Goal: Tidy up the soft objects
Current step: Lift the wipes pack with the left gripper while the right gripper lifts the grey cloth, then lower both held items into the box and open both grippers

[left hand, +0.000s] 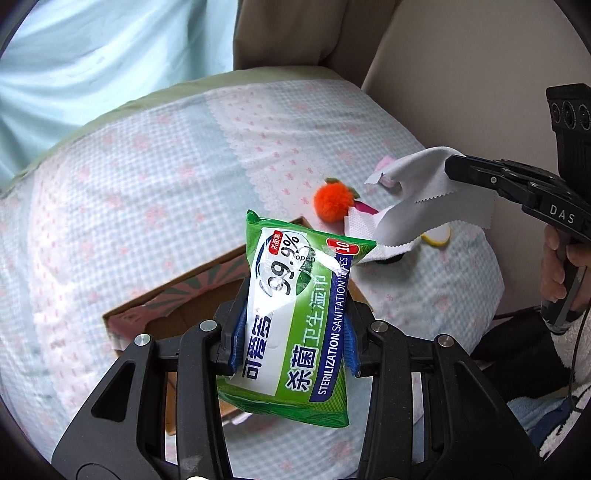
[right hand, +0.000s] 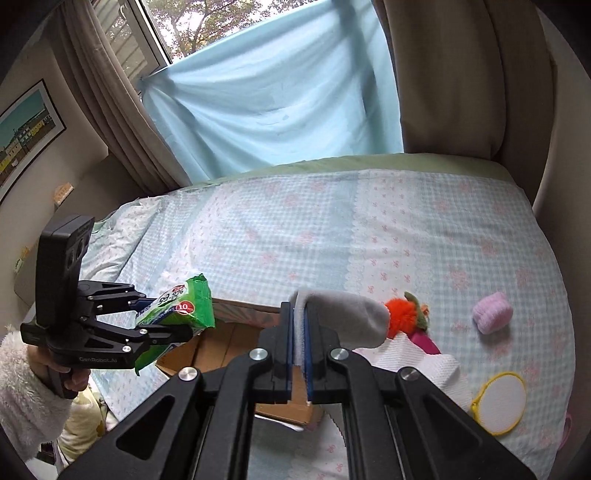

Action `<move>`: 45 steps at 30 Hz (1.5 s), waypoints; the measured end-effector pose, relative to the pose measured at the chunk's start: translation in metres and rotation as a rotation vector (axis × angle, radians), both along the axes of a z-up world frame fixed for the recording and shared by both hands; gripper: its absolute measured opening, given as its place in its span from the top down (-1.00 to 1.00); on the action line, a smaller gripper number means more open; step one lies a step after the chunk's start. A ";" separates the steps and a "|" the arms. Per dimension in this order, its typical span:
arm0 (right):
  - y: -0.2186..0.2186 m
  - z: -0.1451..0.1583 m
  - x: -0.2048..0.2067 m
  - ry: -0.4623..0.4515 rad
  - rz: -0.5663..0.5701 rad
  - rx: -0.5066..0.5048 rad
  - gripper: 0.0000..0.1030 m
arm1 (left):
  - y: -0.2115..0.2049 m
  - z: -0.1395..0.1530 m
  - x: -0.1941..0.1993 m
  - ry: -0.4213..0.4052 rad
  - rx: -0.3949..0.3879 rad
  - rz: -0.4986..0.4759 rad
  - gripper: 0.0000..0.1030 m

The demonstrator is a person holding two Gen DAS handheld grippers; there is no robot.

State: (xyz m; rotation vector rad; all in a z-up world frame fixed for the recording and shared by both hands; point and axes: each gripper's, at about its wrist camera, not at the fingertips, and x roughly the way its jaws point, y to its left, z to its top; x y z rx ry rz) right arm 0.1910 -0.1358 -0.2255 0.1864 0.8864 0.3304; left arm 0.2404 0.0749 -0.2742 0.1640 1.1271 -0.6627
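Both tongs grip: left (left hand: 295,328) wipes pack (left hand: 295,306), right (right hand: 300,343) grey cloth (right hand: 347,321).

Daylit window (right hand: 155,33), brown curtains (right hand: 110,110), checked bed (right hand: 332,229).

pale blue sheet (right hand: 273,110) over window | brown curtain (right hand: 107,110) beside it | framed picture (right hand: 26,136) on wall

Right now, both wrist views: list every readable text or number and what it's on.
"99.9%", "open", "10", "STERILIZATION SANITATION WIPES" and "杀菌卫生湿巾": green wipes pack clamped in the left gripper.
"DAS": side of the right gripper in the left wrist view.
"GenRobot.AI": left gripper body in the right wrist view.
Small red badge on the pack: too small to read.
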 end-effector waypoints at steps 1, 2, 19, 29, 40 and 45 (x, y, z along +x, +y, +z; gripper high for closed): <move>0.012 0.004 0.001 -0.002 0.000 0.000 0.91 | 0.010 0.003 0.004 -0.002 -0.002 0.001 0.29; 0.023 0.006 0.001 -0.003 0.000 0.001 0.91 | 0.020 0.004 0.007 -0.003 -0.003 0.001 0.29; 0.163 -0.074 0.027 0.141 0.054 -0.091 0.91 | 0.092 -0.084 0.050 0.115 0.092 -0.047 0.29; 0.161 -0.150 0.044 0.259 0.105 -0.214 0.91 | 0.074 -0.170 0.057 0.184 0.230 -0.084 0.29; 0.155 -0.160 0.031 0.262 0.155 -0.216 0.11 | 0.054 -0.141 0.047 0.067 0.262 -0.151 -1.00; 0.142 -0.169 0.026 0.290 0.132 -0.185 -1.00 | 0.058 -0.144 0.044 0.083 0.278 -0.163 -1.00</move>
